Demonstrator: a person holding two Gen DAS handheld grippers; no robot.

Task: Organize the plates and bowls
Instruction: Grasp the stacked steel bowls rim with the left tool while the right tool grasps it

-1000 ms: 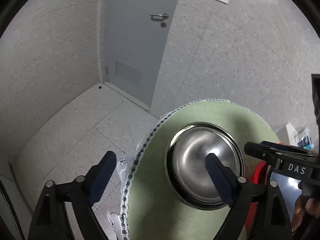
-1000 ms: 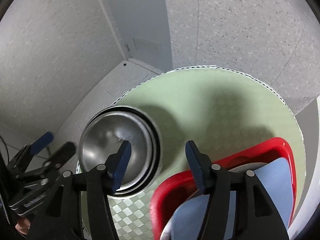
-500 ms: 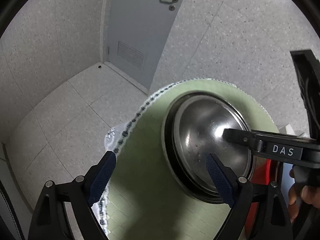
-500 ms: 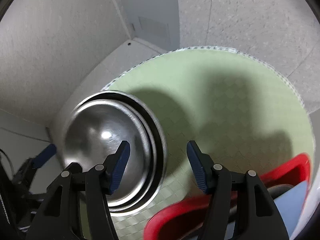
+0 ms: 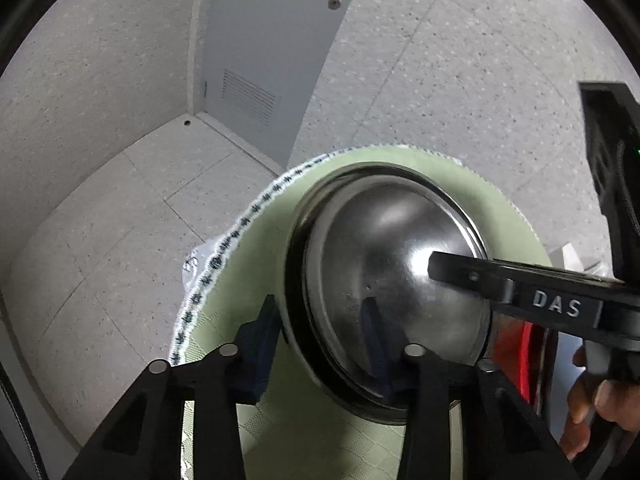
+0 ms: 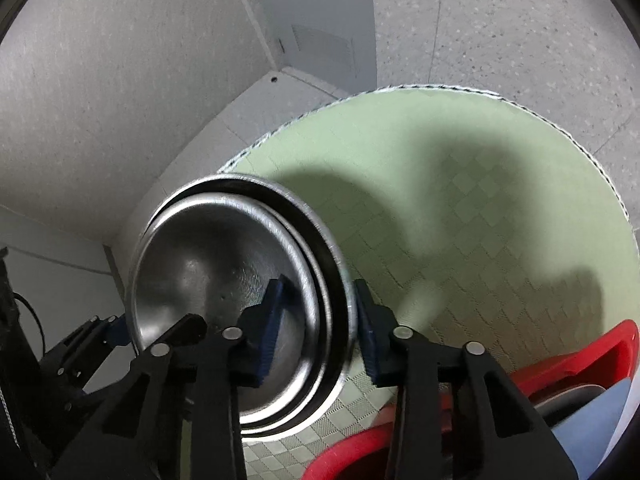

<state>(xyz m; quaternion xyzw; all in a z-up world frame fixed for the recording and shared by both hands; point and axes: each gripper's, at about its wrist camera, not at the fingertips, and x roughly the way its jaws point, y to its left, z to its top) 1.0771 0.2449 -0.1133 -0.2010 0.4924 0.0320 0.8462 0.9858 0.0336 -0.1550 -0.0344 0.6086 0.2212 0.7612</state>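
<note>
A: Left wrist view?
B: A round table [image 5: 332, 440] under a pale green cloth, grey door [image 5: 268, 40] and speckled tiles beyond. The left tool [image 5: 320, 344] is narrowed onto the rim of the nested steel bowls [image 5: 384, 272]; half a second ago it gaped wide. The right tool [image 5: 516, 292] crosses the bowls.

A: Right wrist view?
B: Same table [image 6: 460, 208]. The right tool [image 6: 318, 332] clamps the bowls' [image 6: 224, 264] rim, earlier spread apart. A red basket [image 6: 580, 364] sits nearby.
</note>
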